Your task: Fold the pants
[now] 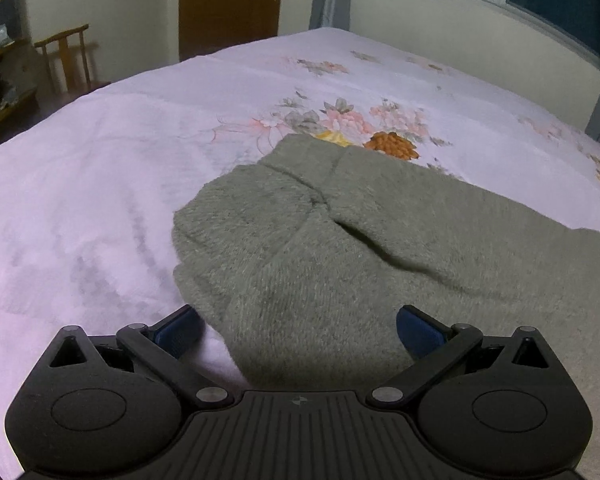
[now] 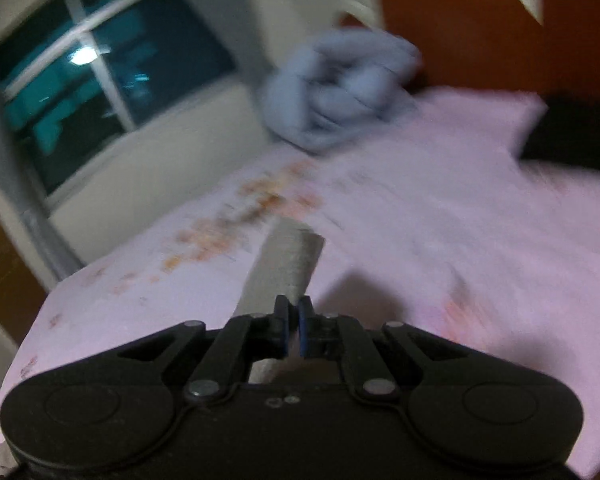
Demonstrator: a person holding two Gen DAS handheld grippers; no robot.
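I find the pants [image 1: 380, 248], a fuzzy grey-green garment, lying on the pink floral bedspread [image 1: 100, 184]. In the left wrist view they fill the field from dead centre out to 3 and 5 o'clock, and one rounded end reaches toward 10 o'clock. A seam or fold line crosses them from about 11 toward 4 o'clock. I take that as roughly their long axis, though the lens bends it. The left gripper [image 1: 298, 330] stands with its jaws spread wide and nothing between the blue pads [image 1: 414, 330]. It hangs over the near edge of the cloth, which lies straight ahead at 12 o'clock; whether the pads touch the fabric I cannot tell. In the right wrist view the picture is smeared, so detail is poor. The right gripper [image 2: 294, 326] has its jaws brought together on a narrow band of the same grey-green cloth [image 2: 288, 264], which runs away from the pads toward 12 o'clock and stands clear of the bedspread [image 2: 440, 240]. A bundled blue-grey blanket [image 2: 340, 88] sits far off at 12 to 1 o'clock. In my judgement the right hand already has its end, while the left is the nearer hand to the body of the garment and must close on the edge directly ahead.
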